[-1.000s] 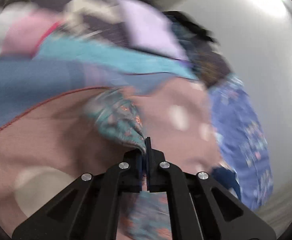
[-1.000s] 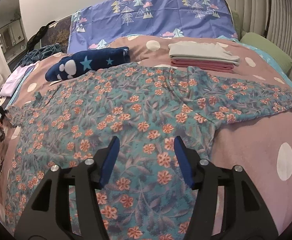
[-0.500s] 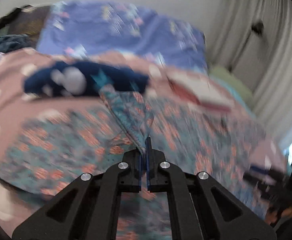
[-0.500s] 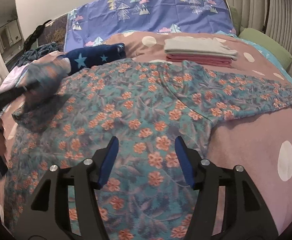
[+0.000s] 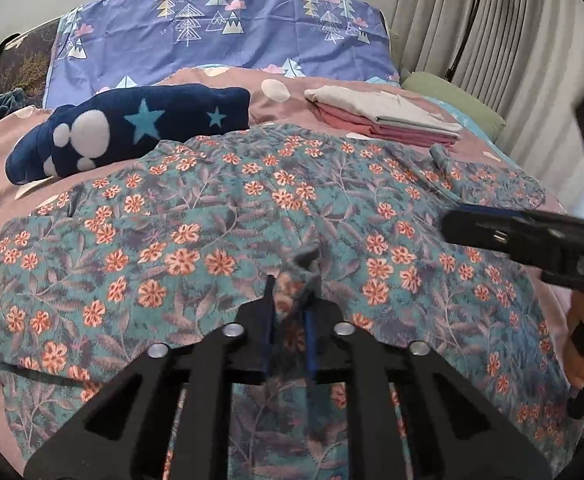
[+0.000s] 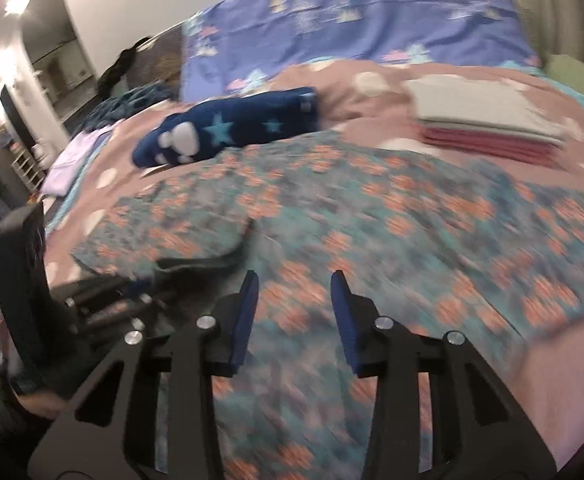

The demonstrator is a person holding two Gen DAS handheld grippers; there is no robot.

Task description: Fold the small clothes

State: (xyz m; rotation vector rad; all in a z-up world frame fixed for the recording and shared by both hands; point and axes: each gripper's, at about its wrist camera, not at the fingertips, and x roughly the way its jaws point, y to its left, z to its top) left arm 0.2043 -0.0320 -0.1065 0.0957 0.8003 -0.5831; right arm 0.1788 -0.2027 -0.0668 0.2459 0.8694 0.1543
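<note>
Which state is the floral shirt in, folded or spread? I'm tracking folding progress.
Partly folded: the floral shirt lies across the bed, but its left sleeve is turned over onto the body, its edge lying on the fabric.

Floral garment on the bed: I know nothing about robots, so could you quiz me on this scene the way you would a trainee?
1. True or false: the floral garment lies on the pink dotted bedcover.
2. Which colour tops the folded stack? A) pale grey B) navy C) green
3. Fill in: the navy fleece item bears light blue ____.

Key: 1 true; 2 A; 3 stars.
</note>
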